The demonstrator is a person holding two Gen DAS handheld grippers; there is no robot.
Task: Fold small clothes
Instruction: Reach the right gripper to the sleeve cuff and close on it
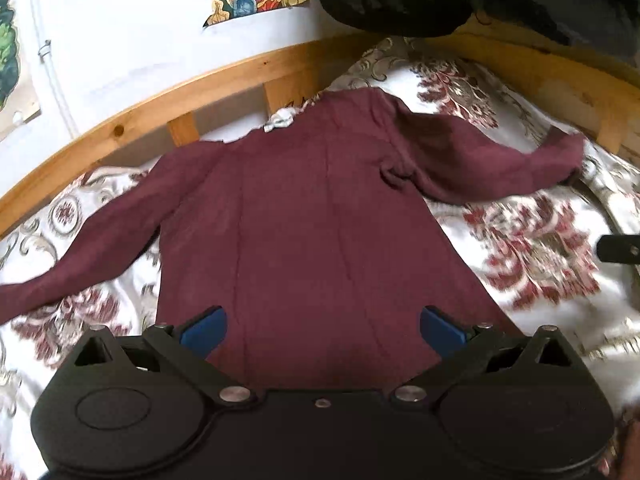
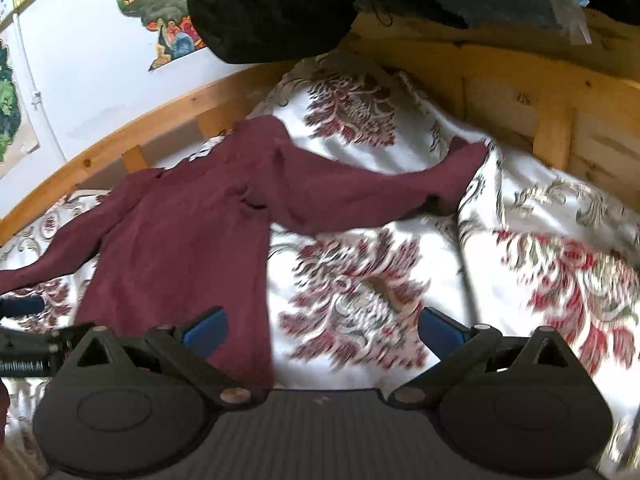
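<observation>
The top [image 1: 320, 208] lies flat on the bed cover [image 1: 532, 248], straight ahead of the left claw [image 1: 323, 330], sleeves out to either side. From the right claw [image 2: 323, 330] it lies ahead to the left. The bed rail [image 1: 160, 108] runs behind it, the wall [image 1: 140, 20] beyond.

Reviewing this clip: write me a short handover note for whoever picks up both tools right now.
Left tool: open, holding nothing, hovering over the hem of the maroon long-sleeved top.
Right tool: open, holding nothing, over the floral bedspread by the top's right edge.
The top lies spread on the bedspread, neck toward the wooden bed frame, both sleeves stretched outward; the right sleeve lies rumpled.
Done: garment laid out.
Left: every fold. Probably bring the sleeves in first, then fold the body.
</observation>
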